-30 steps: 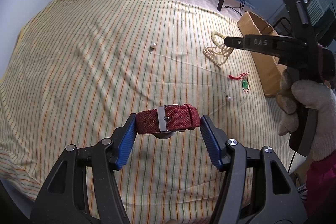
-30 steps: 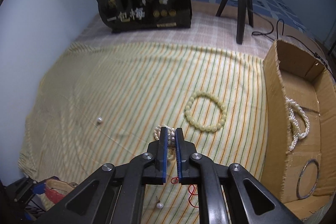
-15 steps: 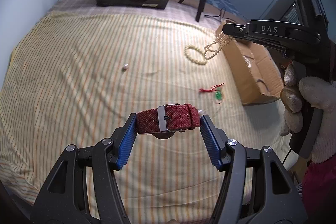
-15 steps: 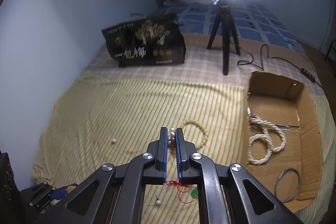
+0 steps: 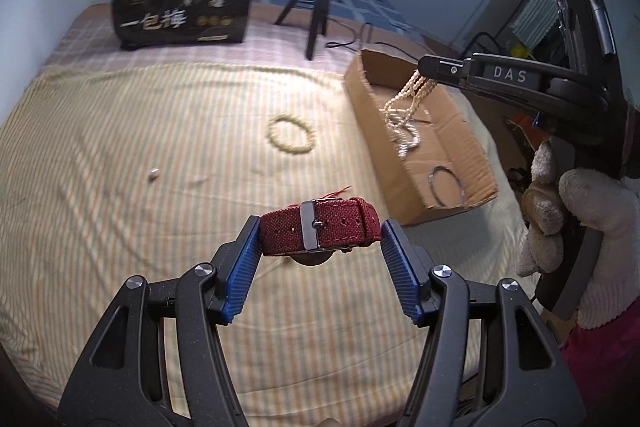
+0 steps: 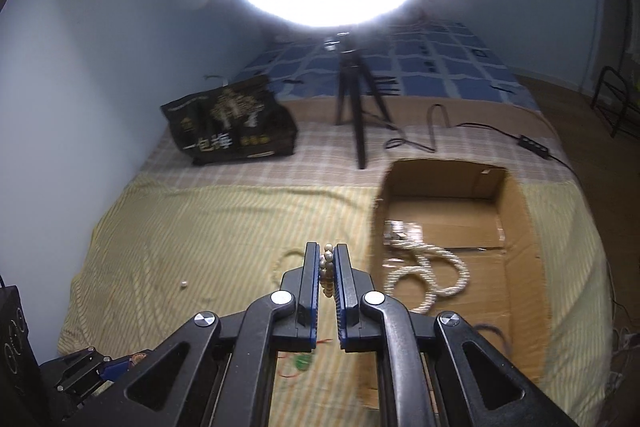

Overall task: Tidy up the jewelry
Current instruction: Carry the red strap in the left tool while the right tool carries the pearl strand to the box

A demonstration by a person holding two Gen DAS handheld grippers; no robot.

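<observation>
Currently, the left gripper (image 5: 320,245) holds a red fabric watch (image 5: 320,230) above the striped cloth (image 5: 120,155); its blue pads press on either end of the looped strap. The right gripper (image 6: 327,269) has its jaws nearly together, pinching a pearl strand (image 6: 327,267); in the left wrist view that strand (image 5: 406,99) hangs from the gripper tip over the open cardboard box (image 5: 366,107). Inside the box lie a white twisted rope necklace (image 6: 424,271) and a metal bangle (image 5: 447,185). A pale bead bracelet (image 5: 291,137) rests on the cloth near the box, and a single pearl (image 5: 153,174) lies well apart to the left. A red-corded green pendant (image 6: 300,363) lies on the cloth below the right gripper.
</observation>
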